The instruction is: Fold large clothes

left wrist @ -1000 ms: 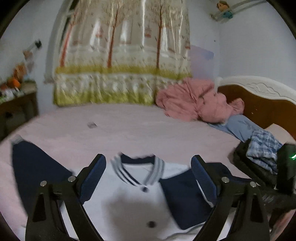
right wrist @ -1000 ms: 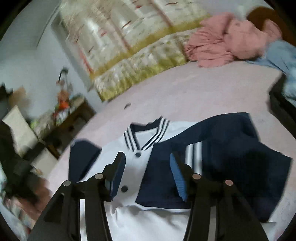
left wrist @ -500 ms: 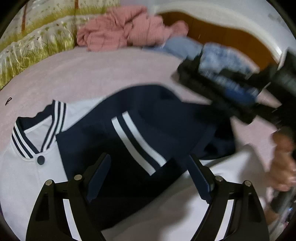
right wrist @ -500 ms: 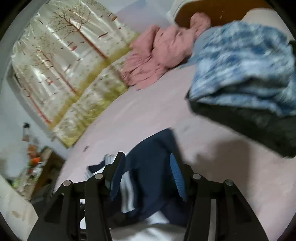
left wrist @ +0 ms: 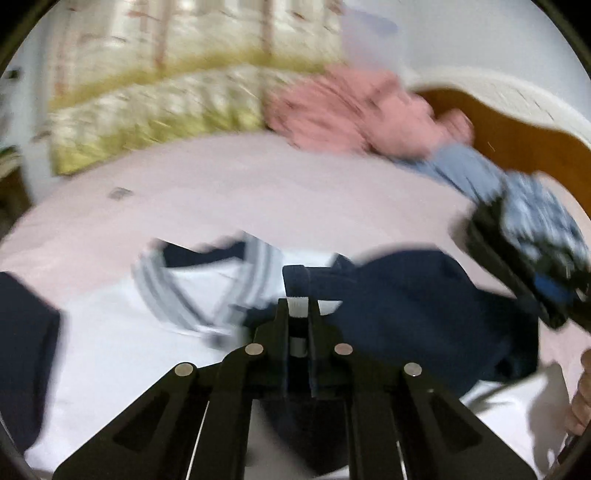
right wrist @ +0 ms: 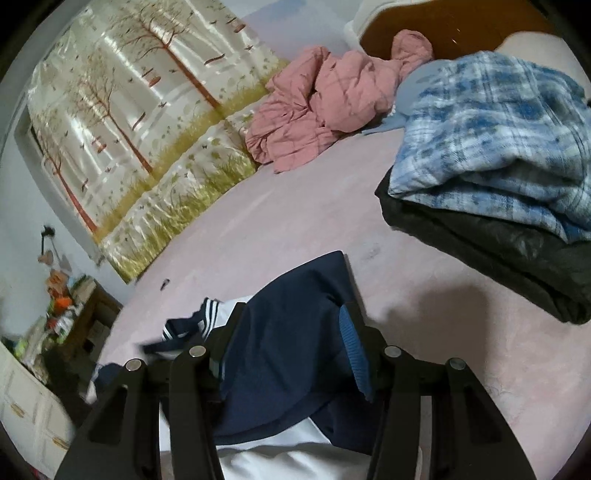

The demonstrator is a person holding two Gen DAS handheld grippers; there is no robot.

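A white and navy baseball jacket [left wrist: 122, 354] lies on the pink bed, its striped collar [left wrist: 207, 295] to the left. My left gripper [left wrist: 297, 306] is shut on the cuff of the navy sleeve [left wrist: 413, 306], which lies folded across the jacket's chest. My right gripper [right wrist: 291, 328] is open, its jaws straddling the navy sleeve [right wrist: 284, 354] over the jacket's shoulder. The right gripper also shows at the right edge of the left wrist view [left wrist: 532, 280]. That view is blurred.
A stack of folded clothes, blue plaid on black [right wrist: 495, 177], sits at the right on the pink bedsheet [right wrist: 280, 221]. A crumpled pink garment [right wrist: 332, 99] lies by the wooden headboard [right wrist: 454, 26]. A tree-print curtain [right wrist: 140, 110] hangs behind. A cluttered cabinet [right wrist: 70, 317] stands at left.
My left gripper has closed on the sleeve cuff and swung back toward the collar. My right gripper stayed open over the sleeve.
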